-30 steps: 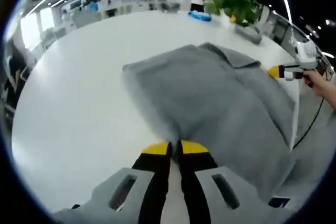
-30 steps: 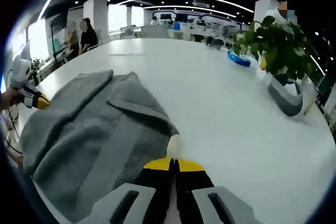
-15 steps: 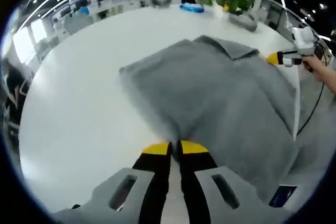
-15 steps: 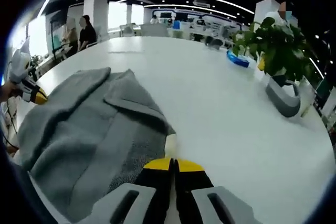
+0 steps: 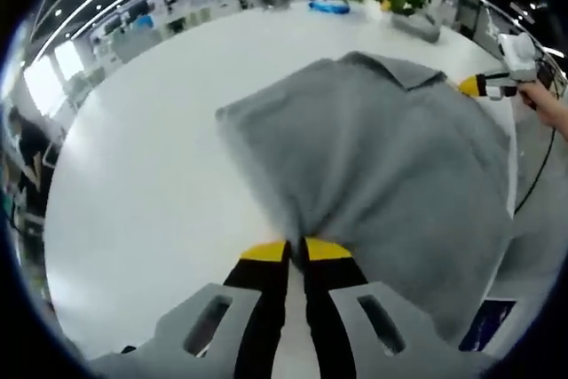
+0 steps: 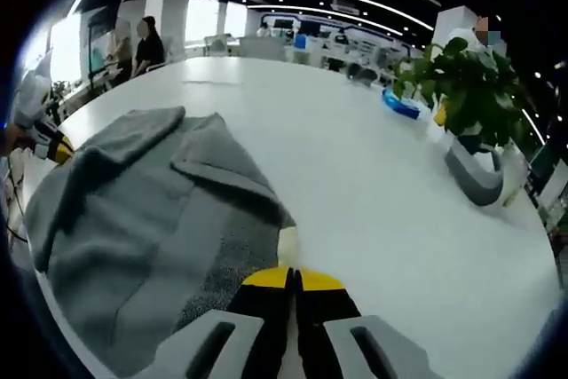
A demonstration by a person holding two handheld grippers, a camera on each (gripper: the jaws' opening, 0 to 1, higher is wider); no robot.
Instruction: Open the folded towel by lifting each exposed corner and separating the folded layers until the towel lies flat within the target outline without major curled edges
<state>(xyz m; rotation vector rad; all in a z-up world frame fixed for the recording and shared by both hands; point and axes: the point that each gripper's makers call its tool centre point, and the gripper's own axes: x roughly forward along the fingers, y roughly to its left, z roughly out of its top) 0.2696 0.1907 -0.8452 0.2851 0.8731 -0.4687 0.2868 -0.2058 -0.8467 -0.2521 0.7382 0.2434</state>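
Observation:
A grey towel (image 5: 382, 157) hangs spread over the white table (image 5: 151, 157) between both grippers. In the left gripper view, my left gripper (image 5: 297, 250) is shut on the towel's near corner. The right gripper (image 5: 470, 86), yellow-tipped and held by a hand (image 5: 546, 108), pinches the towel's far right edge. In the right gripper view, my right gripper (image 6: 295, 274) is shut on a corner of the towel (image 6: 133, 219), where a folded flap (image 6: 222, 175) lies on top. The left gripper (image 6: 60, 153) holds the towel's far left end.
A potted plant (image 6: 470, 86) in a grey pot (image 6: 475, 175) and a blue object (image 6: 404, 102) stand on the table's far right side (image 6: 373, 219). People (image 6: 146, 42) sit beyond the table. A cable (image 5: 537, 184) hangs by the right edge.
Both grippers keep their hold. The towel is drawn a little wider and flatter between them, and the right gripper has drifted outward in the left gripper view.

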